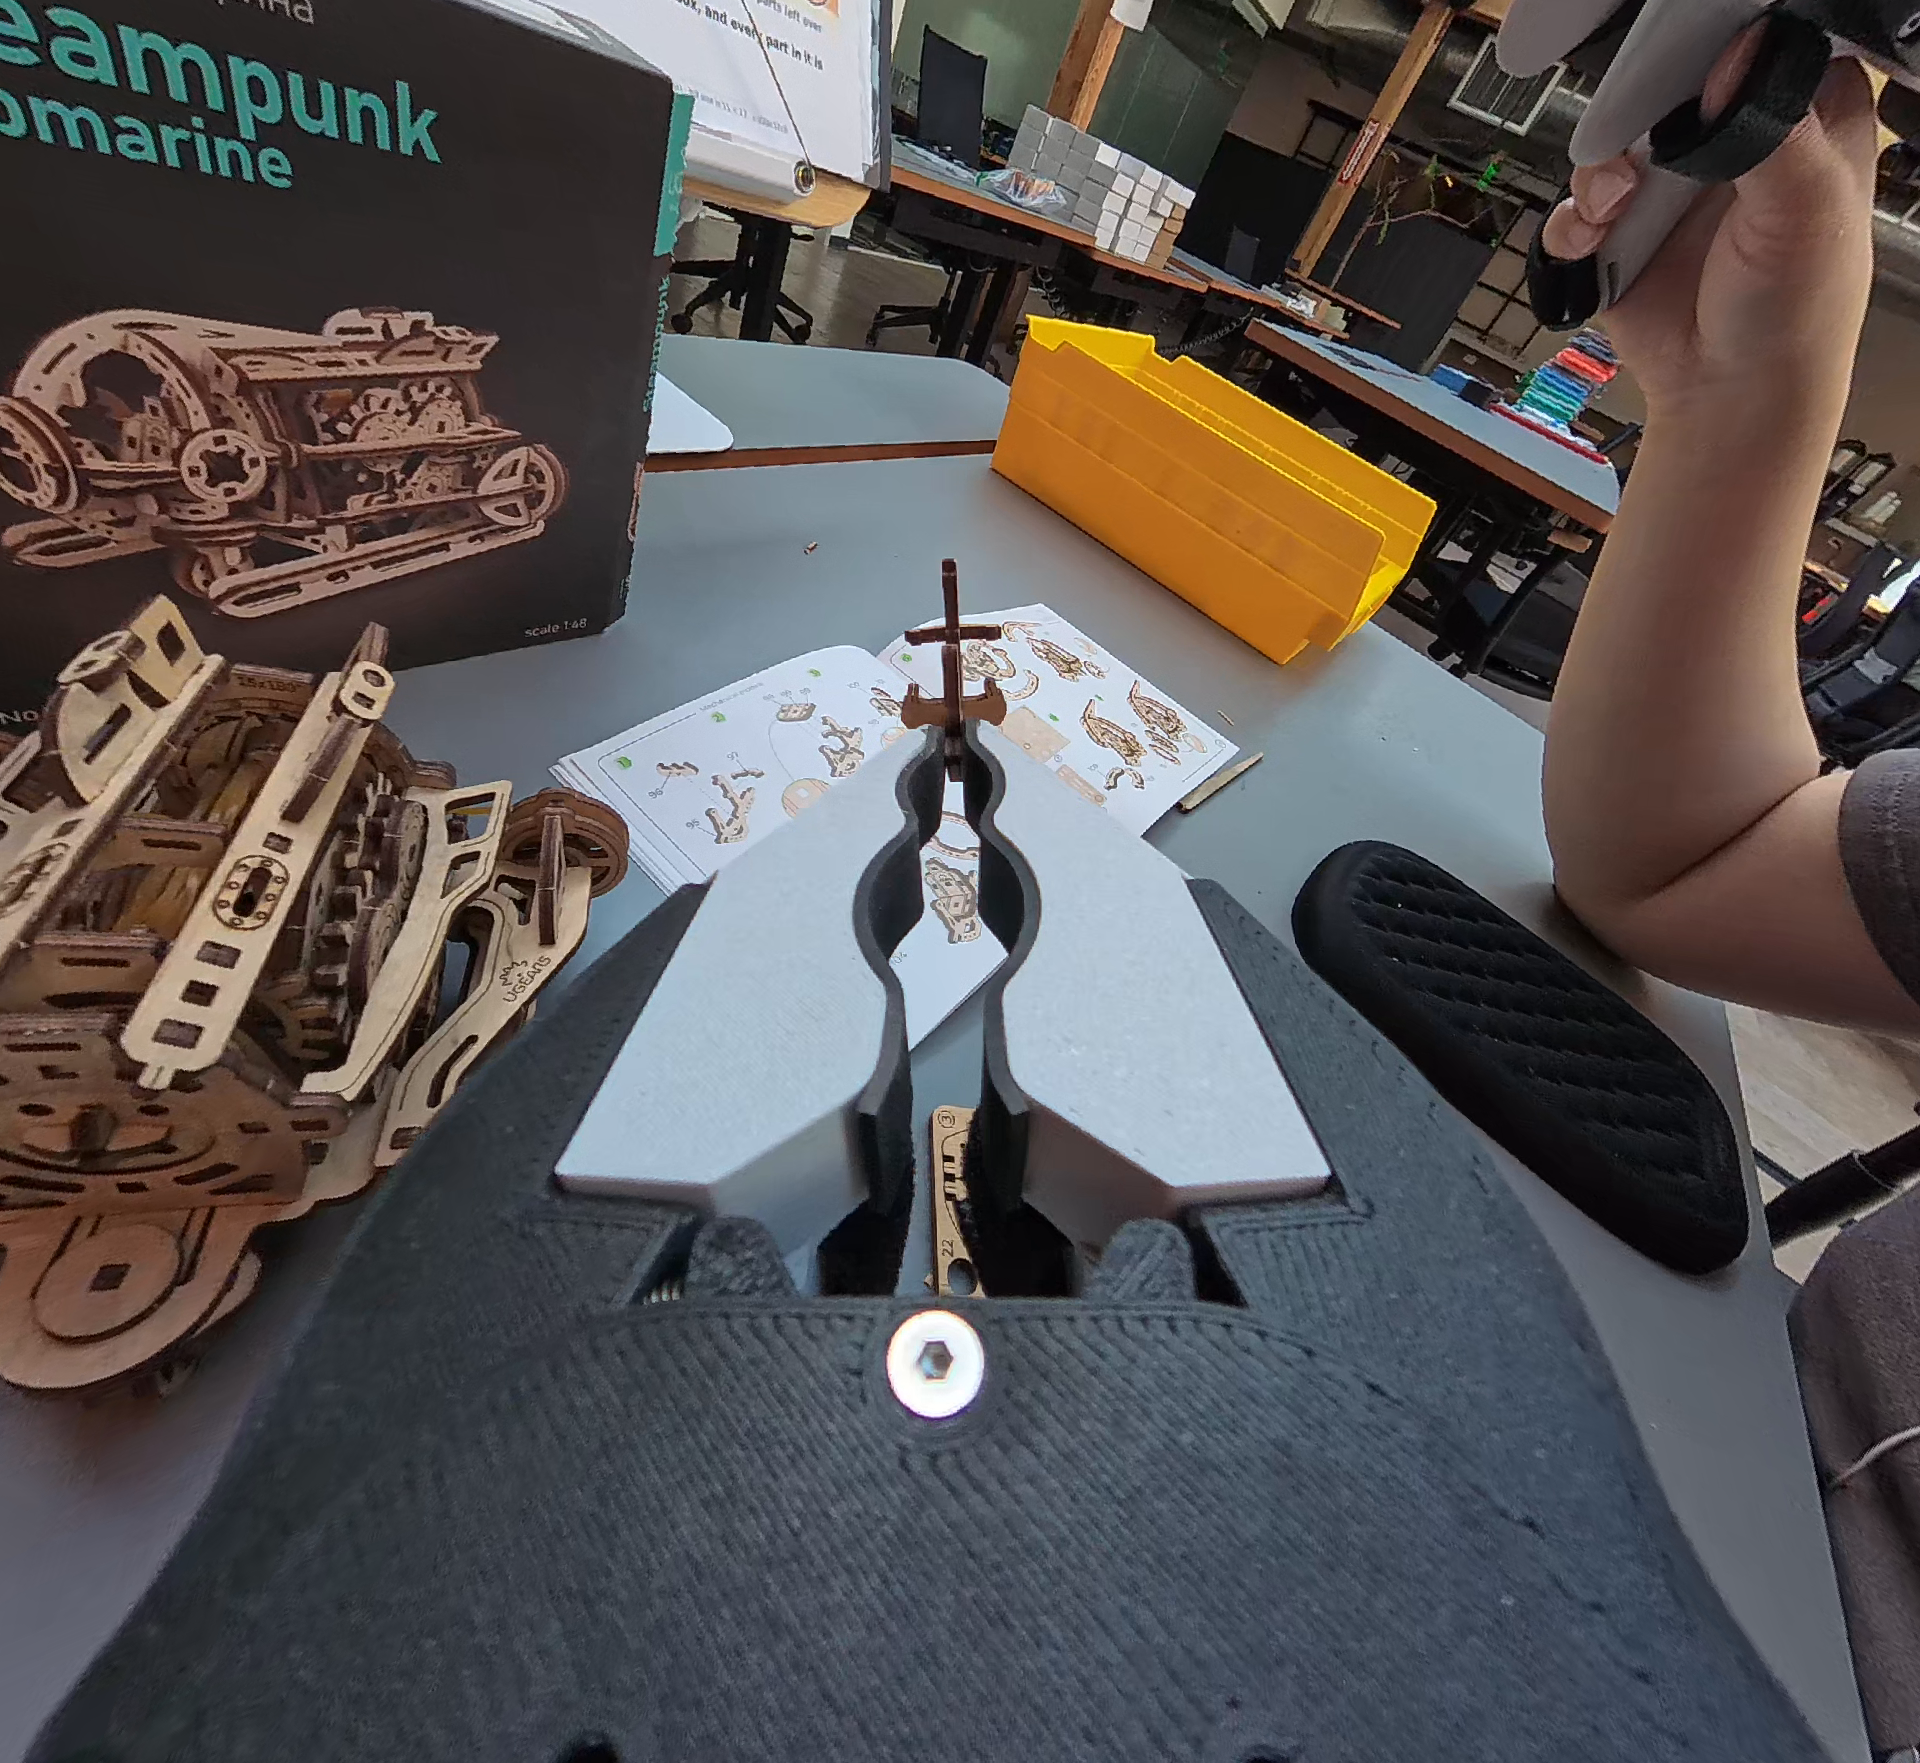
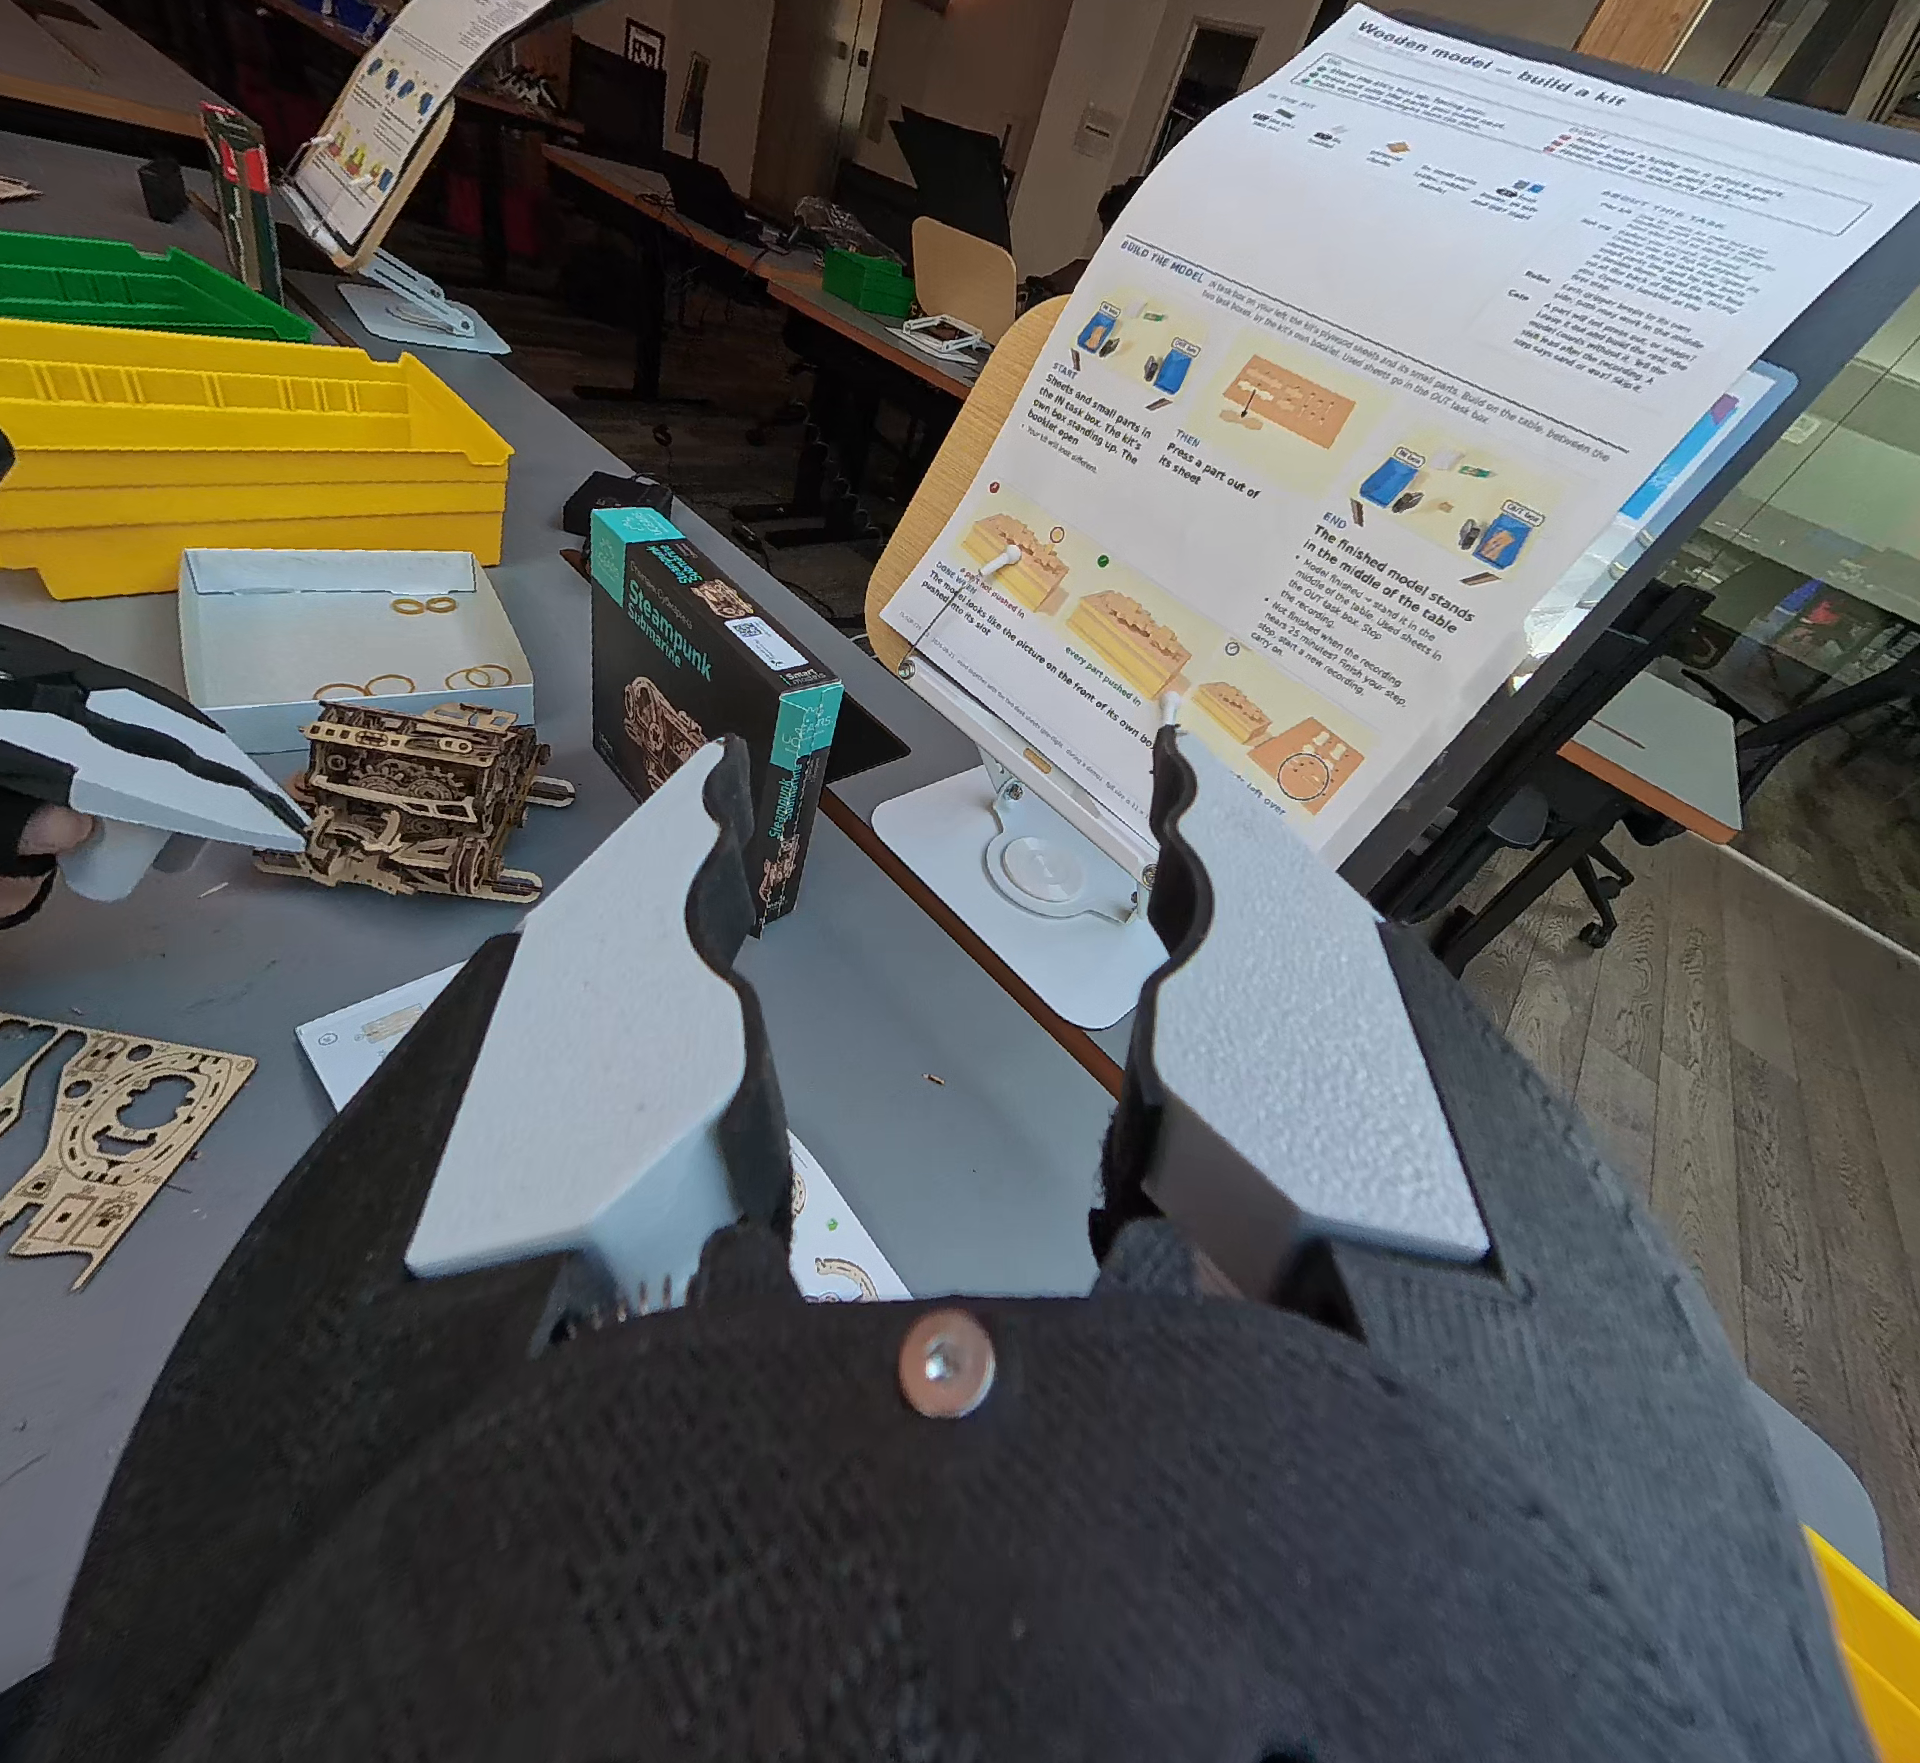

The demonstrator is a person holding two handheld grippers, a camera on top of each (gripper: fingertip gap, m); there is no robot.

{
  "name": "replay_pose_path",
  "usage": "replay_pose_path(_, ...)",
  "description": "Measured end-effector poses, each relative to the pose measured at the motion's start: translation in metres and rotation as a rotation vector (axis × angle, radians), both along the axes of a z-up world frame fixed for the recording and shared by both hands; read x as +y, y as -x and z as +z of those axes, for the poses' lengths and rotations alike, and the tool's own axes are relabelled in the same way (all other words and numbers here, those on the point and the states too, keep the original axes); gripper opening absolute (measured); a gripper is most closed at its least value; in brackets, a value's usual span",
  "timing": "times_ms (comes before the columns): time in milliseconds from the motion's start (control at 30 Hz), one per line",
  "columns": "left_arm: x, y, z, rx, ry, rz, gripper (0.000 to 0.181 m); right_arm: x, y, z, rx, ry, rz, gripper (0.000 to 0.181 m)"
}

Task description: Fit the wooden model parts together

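Note:
My left gripper (image 1: pixel 949 739) is shut on a small dark-brown wooden part (image 1: pixel 950 664), which stands upright from the fingertips above the open instruction booklet (image 1: pixel 831 747). The part-built wooden model (image 1: pixel 229 934) sits on the table to the left; it also shows in the right wrist view (image 2: pixel 416 804), with the left gripper (image 2: pixel 156 788) beside it. My right gripper (image 2: pixel 945 757) is open and empty, raised high above the table and facing the instruction stand; in the left wrist view it shows at the top right (image 1: pixel 1683 51). A punched plywood sheet (image 2: pixel 104 1131) lies at the left.
The kit box (image 1: pixel 312 259) stands behind the model. A yellow bin (image 1: pixel 1205 487) sits on the far side of the table. A white tray (image 2: pixel 343 633) holds rubber bands. An instruction sheet on a stand (image 2: pixel 1351 425) rises at the table edge. A black pad (image 1: pixel 1527 1048) lies under the forearm. Left tips to right tips: about 30 cm.

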State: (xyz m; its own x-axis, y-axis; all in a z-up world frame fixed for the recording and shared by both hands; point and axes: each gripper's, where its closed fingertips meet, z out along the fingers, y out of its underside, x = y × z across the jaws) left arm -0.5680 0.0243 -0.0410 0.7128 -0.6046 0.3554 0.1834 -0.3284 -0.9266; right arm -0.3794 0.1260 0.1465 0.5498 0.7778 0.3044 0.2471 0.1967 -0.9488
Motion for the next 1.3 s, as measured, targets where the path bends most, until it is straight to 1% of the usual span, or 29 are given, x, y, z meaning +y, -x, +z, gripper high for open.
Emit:
replay_pose_path(700, 0.0018, 0.0022, -0.0029, 0.006, 0.01, 0.008, 0.001, 0.002, -0.001, -0.001, 0.001, 0.007, -0.003, 0.076)
replay_pose_path(1300, 0.0032, 0.0026, -0.0074, 0.024, 0.027, 0.02, 0.0, 0.006, -0.0001, -0.008, -0.023, 0.026, -0.008, 0.077)
